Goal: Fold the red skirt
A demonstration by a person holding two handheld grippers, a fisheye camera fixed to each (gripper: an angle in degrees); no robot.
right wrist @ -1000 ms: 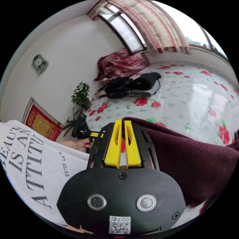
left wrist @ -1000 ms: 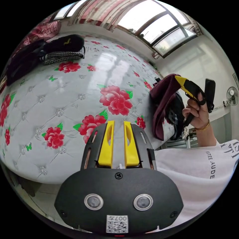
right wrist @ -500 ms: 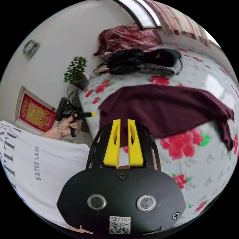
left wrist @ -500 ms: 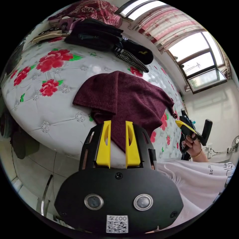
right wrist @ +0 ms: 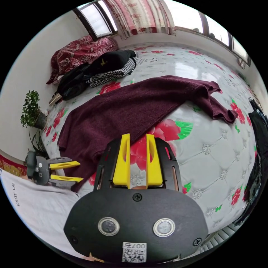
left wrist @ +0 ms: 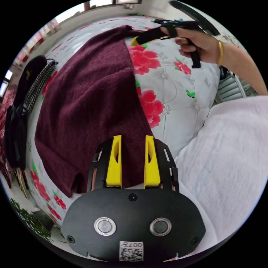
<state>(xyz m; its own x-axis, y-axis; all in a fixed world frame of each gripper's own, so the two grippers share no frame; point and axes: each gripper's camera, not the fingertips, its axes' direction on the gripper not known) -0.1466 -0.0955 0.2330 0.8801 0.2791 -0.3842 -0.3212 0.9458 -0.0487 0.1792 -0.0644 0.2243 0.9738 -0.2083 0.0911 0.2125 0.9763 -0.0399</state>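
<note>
The red skirt point(right wrist: 134, 109) is a dark maroon knit. It lies spread flat across the flowered bed point(right wrist: 212, 156), with one end bunched at the far right. My left gripper point(left wrist: 133, 139) hovers open over the skirt's near edge, with cloth showing below the gap. The right gripper view shows that left gripper point(right wrist: 74, 171) with its jaws apart at the skirt's near left corner. My right gripper point(right wrist: 138, 137) stands open above the bed just in front of the skirt, with nothing between its jaws. In the left gripper view a hand holds the right gripper point(left wrist: 145, 37) beside the skirt's far corner.
A pile of dark clothes with a houndstooth piece point(right wrist: 111, 71) lies at the back of the bed, beside red patterned bedding point(right wrist: 78, 53). A potted plant point(right wrist: 32, 111) stands off the bed's left side. More dark clothing point(right wrist: 258, 145) hangs at the right. The person's white shirt point(left wrist: 229, 167) is close by.
One second ago the right gripper held the skirt up in the air. Now the skirt lies spread on the bed, and the right jaws have let go and opened. Both cameras swung over it.
</note>
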